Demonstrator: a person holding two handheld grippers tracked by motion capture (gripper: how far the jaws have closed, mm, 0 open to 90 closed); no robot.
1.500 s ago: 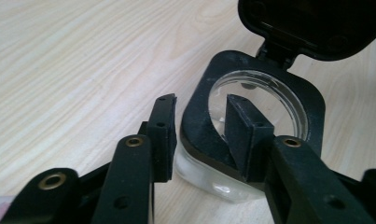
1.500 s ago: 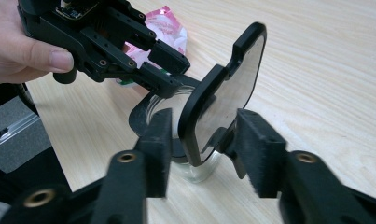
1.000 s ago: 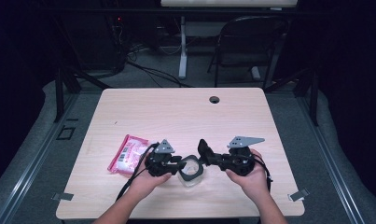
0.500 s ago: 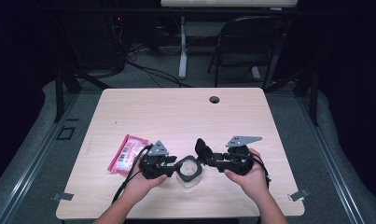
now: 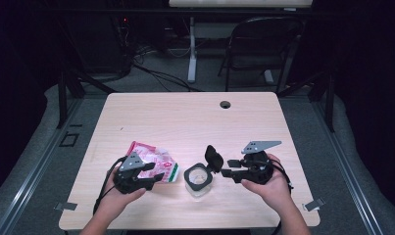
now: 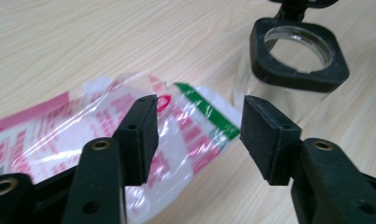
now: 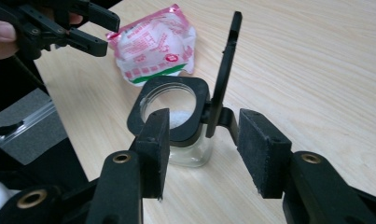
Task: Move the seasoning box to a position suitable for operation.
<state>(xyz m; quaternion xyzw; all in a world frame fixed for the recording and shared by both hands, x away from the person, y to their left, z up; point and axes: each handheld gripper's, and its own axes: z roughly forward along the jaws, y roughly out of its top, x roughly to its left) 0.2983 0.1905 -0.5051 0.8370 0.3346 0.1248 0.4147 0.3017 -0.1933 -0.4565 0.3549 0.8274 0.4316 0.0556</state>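
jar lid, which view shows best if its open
The right gripper view: the lid stands upright on its hinge, clear of the jar mouth. The high view shows the lid small, tipped back behind the jar. The left gripper view shows the jar's open mouth, the lid cut off.

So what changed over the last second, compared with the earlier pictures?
The left claw drew back from the jar to the left and now hangs open over the pink packet. The right claw eased off to the right, also open, with the lid standing upright. The jar, the packet and the table stayed where they were.
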